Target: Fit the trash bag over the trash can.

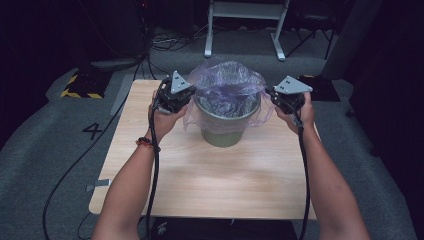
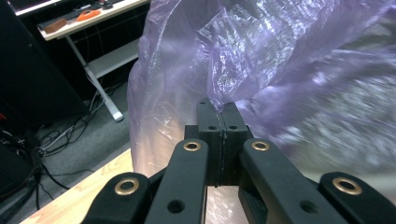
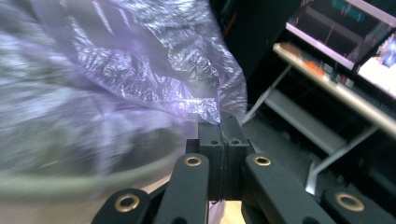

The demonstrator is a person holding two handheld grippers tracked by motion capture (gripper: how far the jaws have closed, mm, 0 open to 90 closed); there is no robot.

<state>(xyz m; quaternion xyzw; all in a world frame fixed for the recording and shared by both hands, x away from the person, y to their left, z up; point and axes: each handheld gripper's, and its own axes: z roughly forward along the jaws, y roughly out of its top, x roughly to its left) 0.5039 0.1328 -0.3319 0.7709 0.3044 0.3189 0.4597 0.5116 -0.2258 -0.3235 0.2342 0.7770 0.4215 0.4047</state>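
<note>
High view: the left gripper (image 1: 192,95) is clamped on the left edge of a thin, crinkled, translucent purple plastic bag (image 1: 227,80), and the right gripper (image 1: 268,93) is clamped on its right edge. Each is held at about the height of the rim of a round grey-green bucket (image 1: 223,127), one on either side of it, with its grey three-cornered plate facing up. The person's left hand (image 1: 162,120) wraps its gripper from below, a beaded bracelet (image 1: 147,144) on the wrist; the right hand (image 1: 304,112) grips from the outer side. Both forearms reach forward from the bottom edge, spread apart, cables trailing back along them.

Left gripper view shows the two black jaws pressed together with a fold of the bag (image 2: 261,56) pinched at their tips. Right gripper view shows the same: jaws closed on a corner of the film (image 3: 140,65), the bucket rim (image 3: 93,179) blurred below.

The bag lines the bucket and billows above it. The bucket stands toward the far middle of the light wooden surface (image 1: 210,185).
</note>
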